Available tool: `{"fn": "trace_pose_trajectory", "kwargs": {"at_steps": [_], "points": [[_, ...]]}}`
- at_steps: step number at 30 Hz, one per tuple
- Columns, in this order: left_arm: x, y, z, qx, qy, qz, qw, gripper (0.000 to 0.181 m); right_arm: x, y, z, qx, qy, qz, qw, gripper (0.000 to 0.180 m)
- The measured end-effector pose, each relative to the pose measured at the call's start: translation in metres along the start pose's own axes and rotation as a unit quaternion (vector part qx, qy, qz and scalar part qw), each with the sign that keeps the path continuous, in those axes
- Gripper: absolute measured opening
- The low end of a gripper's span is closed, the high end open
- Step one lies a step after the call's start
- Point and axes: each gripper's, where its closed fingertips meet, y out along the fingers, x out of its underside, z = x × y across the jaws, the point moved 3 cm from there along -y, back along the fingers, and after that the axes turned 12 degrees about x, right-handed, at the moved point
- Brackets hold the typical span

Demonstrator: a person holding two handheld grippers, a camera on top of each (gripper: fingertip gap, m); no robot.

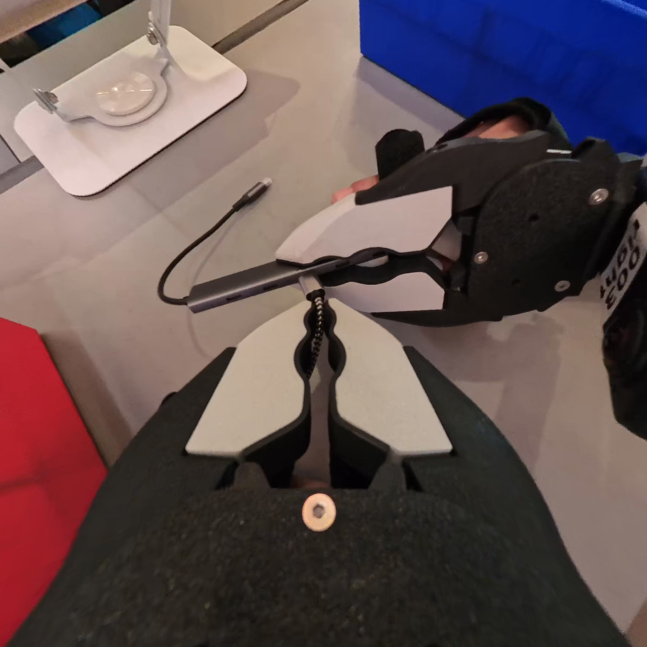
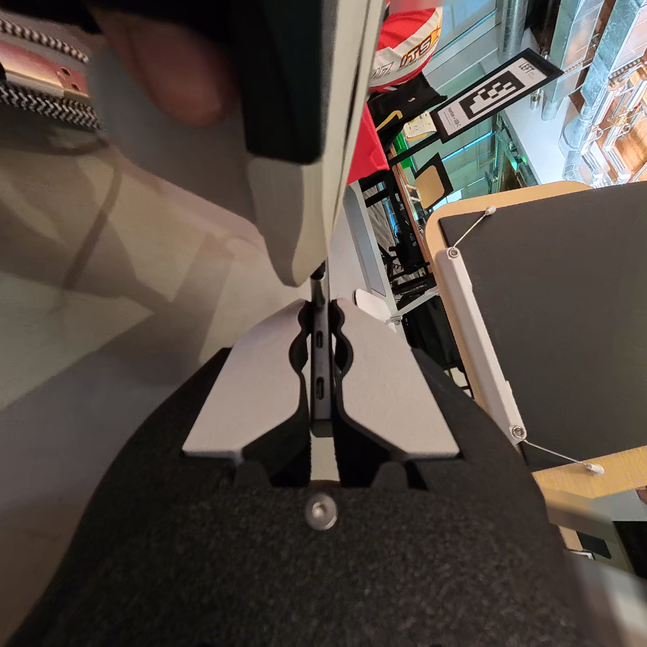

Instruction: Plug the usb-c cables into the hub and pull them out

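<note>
Left tool (image 1: 318, 324) pinches the braided cable (image 1: 315, 336) just behind its plug, which sits in a side port of the grey hub (image 1: 245, 285). Right tool (image 1: 297, 269) clamps the hub's far end, holding it above the counter (image 1: 140, 245). Hub's own lead (image 1: 196, 248) trails onto the counter.

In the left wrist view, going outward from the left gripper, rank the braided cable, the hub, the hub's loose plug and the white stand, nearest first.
From the left gripper:
1. Braided cable, pinched between its fingers.
2. Hub, just ahead, held by the right gripper.
3. Hub's loose plug, farther ahead, lying on the table.
4. White stand, far left at the back.
</note>
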Motion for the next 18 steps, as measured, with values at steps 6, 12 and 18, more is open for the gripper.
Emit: {"fn": "trace_pose_trajectory", "kwargs": {"at_steps": [6,12,18], "points": [[0.004,0.005,0.001,0.013,-0.012,0.005,1.000,0.002,0.001,0.001,0.000,0.001,0.002,-0.012,1.000,0.009],[0.003,0.003,-0.002,0.014,-0.012,0.000,1.000,0.001,-0.001,0.000,-0.005,-0.005,-0.020,-0.015,1.000,0.009],[0.008,0.006,-0.003,-0.002,-0.013,-0.005,1.000,0.002,0.000,0.000,-0.010,-0.003,-0.032,-0.029,0.999,0.008]]}}
